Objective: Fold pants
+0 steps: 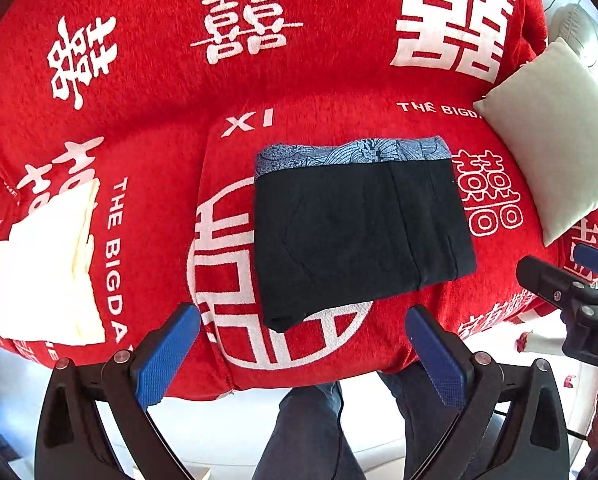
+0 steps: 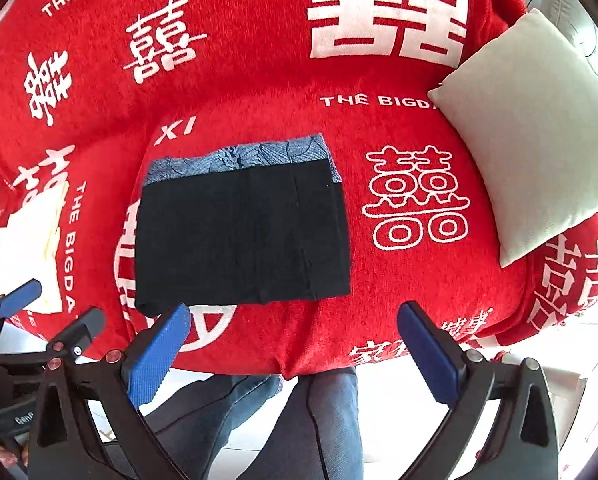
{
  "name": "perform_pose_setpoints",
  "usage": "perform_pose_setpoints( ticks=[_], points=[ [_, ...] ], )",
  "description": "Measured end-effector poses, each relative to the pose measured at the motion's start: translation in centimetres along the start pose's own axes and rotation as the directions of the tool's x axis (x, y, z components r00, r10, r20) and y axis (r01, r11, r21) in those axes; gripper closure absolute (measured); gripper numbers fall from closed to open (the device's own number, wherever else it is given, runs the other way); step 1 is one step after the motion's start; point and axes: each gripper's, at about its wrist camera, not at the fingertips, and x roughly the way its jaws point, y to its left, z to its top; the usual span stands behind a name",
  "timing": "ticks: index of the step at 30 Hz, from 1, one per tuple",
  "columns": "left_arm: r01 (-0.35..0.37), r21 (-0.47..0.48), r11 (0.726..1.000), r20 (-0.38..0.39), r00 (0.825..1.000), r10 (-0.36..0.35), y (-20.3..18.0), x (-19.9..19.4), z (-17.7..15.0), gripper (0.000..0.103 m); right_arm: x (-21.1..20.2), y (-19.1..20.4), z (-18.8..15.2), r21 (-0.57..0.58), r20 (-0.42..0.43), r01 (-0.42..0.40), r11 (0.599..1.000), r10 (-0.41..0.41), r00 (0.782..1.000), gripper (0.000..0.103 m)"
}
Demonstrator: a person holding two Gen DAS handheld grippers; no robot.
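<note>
On the red sofa cover [image 1: 339, 92] printed with white characters, the dark pants [image 1: 359, 236] lie folded into a flat rectangle near the middle of the seat, a blue patterned strip showing along their far edge. Both the left gripper [image 1: 303, 354] and the right gripper [image 2: 293, 354] hang above the front edge of the seat with jaws spread wide and nothing between them, clear of the pants. A folded cream cloth [image 1: 47, 272] lies well to the left, a pale cushion [image 2: 531, 132] to the right, and a person's legs [image 2: 299, 420] in jeans show below.
</note>
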Motion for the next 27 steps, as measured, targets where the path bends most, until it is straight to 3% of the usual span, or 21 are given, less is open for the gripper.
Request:
perform_pose_setpoints(
  ticks=[8,14,27],
  points=[
    [-0.015,-0.023,1.0,0.023,1.0,0.015,0.8,-1.2,0.2,0.0,-1.1,1.0,0.0,-0.011,0.01,0.028,1.0,-0.028,1.0,0.0],
    [-0.07,-0.039,0.997,0.048,0.996,0.072,0.6,-2.3,0.5,0.0,-1.6,1.5,0.5,-0.049,0.016,0.04,0.998,-0.039,0.999,0.0],
    [-0.126,-0.07,0.99,0.055,0.99,0.13,-2.2,-3.8,0.2,0.0,-2.2,-0.5,0.7,-0.085,-0.016,0.024,0.996,-0.025,1.0,0.0]
  ],
)
